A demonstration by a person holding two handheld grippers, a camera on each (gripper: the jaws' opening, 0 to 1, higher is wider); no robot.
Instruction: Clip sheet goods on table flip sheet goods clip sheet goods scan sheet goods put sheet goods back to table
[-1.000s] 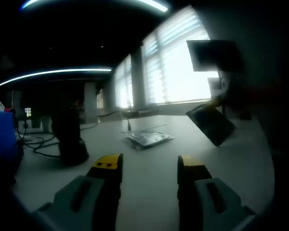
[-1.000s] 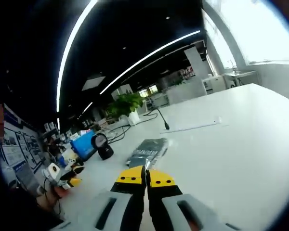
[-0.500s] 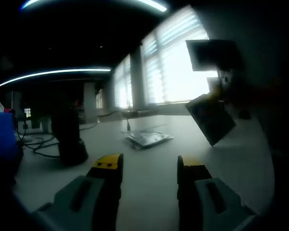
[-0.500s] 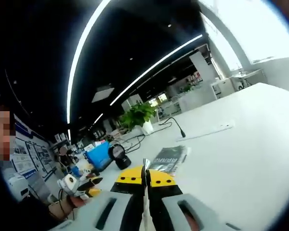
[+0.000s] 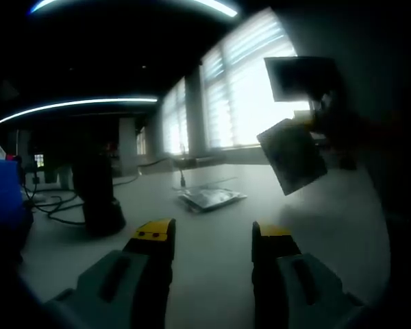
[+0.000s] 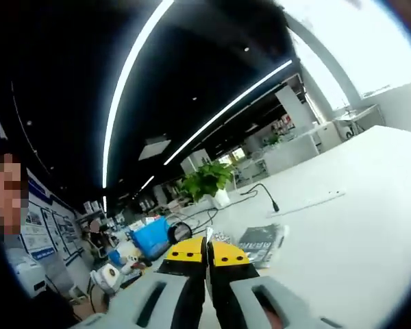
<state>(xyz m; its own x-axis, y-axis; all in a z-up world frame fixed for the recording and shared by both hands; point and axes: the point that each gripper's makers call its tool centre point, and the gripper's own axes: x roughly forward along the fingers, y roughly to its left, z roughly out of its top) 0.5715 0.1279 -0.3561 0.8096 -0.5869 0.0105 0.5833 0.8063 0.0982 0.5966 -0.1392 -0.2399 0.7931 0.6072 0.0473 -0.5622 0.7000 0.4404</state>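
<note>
The left gripper (image 5: pixel 211 236) hangs wide apart over the white desk (image 5: pixel 219 226). Past it, the right gripper (image 6: pixel 206 252), pinched tight, holds a thin dark flat packet (image 5: pixel 292 155) tilted in the air. In the right gripper view that packet is a thin edge between the jaws, with a second dark printed packet (image 6: pixel 262 241) lying on the desk and a blue box (image 6: pixel 151 236) farther off.

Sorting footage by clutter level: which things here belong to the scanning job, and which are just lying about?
Job: sheet pack held up edge-on by the right gripper; packs on the table; dark scanner stand; left gripper.

Lying about: blue box, potted plant, cables.
</note>
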